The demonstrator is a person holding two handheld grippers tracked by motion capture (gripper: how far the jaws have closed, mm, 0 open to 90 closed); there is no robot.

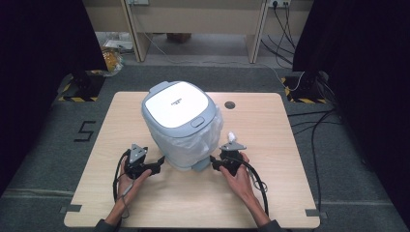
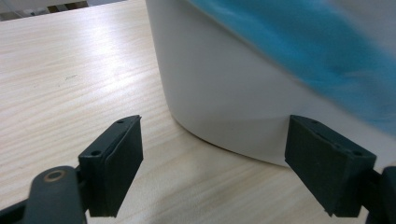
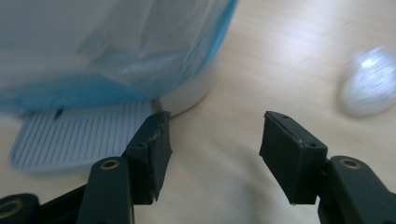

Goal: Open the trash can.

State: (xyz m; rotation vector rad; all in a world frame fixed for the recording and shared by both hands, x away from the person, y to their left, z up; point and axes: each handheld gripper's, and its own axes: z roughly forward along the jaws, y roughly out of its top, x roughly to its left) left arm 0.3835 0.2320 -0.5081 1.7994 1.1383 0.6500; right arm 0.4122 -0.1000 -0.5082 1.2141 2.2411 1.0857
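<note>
A small white-and-grey pedal bin (image 1: pixel 181 121) with a shut lid and a bluish plastic liner stands mid-table. My left gripper (image 1: pixel 159 164) lies low at the bin's front left, open, with bare table between its fingers (image 2: pixel 114 163) and the bin's white wall (image 2: pixel 219 93) just beyond. At the bin's front right, my right gripper (image 1: pixel 212 162) is open too, empty, beside the ribbed grey pedal (image 3: pixel 79 135). A crumpled white wad (image 1: pixel 231 136) rests on the table just past the right gripper and appears blurred in the right gripper view (image 3: pixel 369 88).
The wooden table (image 1: pixel 270 188) has a round cable hole (image 1: pixel 229 105) behind the bin. Cables (image 1: pixel 314 130) trail over the grey floor at the right. A desk frame (image 1: pixel 193 29) stands beyond the table's far edge.
</note>
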